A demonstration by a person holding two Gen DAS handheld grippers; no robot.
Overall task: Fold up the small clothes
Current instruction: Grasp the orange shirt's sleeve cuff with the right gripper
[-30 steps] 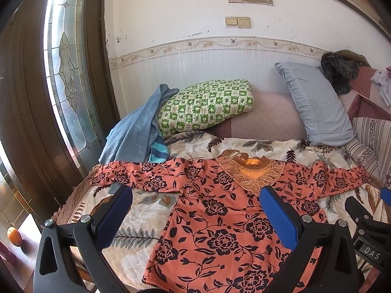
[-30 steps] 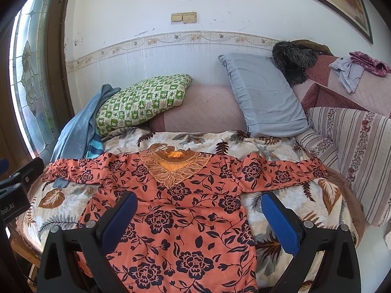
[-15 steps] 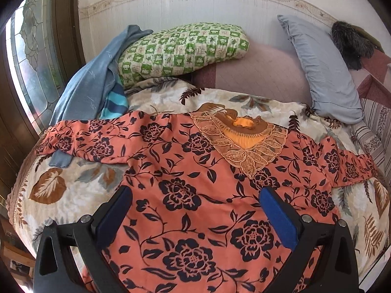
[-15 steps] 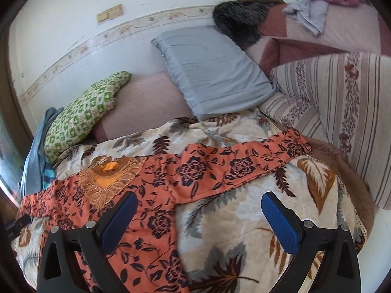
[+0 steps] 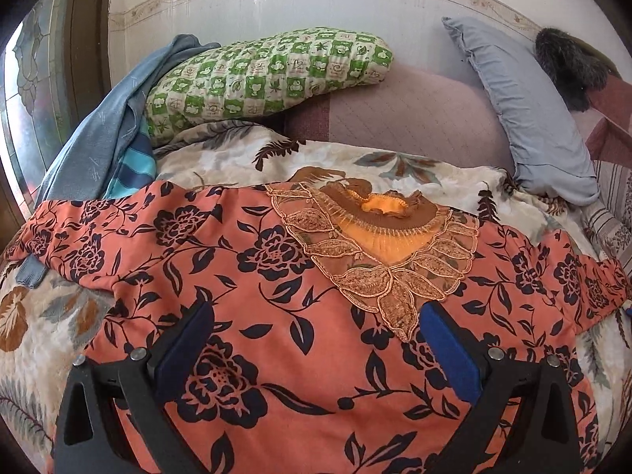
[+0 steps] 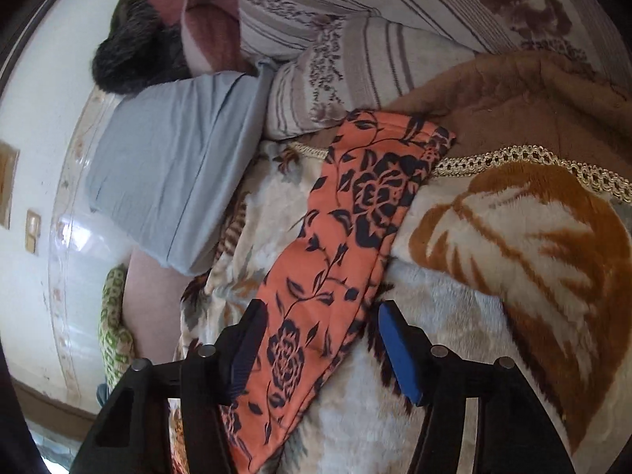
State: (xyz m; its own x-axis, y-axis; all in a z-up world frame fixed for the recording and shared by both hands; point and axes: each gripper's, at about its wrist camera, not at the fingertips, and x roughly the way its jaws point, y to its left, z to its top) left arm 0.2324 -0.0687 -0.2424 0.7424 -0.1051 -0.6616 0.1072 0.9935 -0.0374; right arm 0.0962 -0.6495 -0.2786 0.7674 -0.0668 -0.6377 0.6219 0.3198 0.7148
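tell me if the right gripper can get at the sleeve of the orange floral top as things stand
Probably yes. The right gripper has its jaws open on either side of the sleeve, which lies flat and uncovered on the leaf-print blanket. Nothing sits between the jaws and the cloth.

grey pillow (image 6: 170, 173) near sleeve (image 6: 355, 213), blanket (image 6: 493, 316) seemingly bare beside

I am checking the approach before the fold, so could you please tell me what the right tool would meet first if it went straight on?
Most likely the orange floral sleeve: the open right tool straddles it, with the leaf-print blanket beneath. How far off it is remains unclear.
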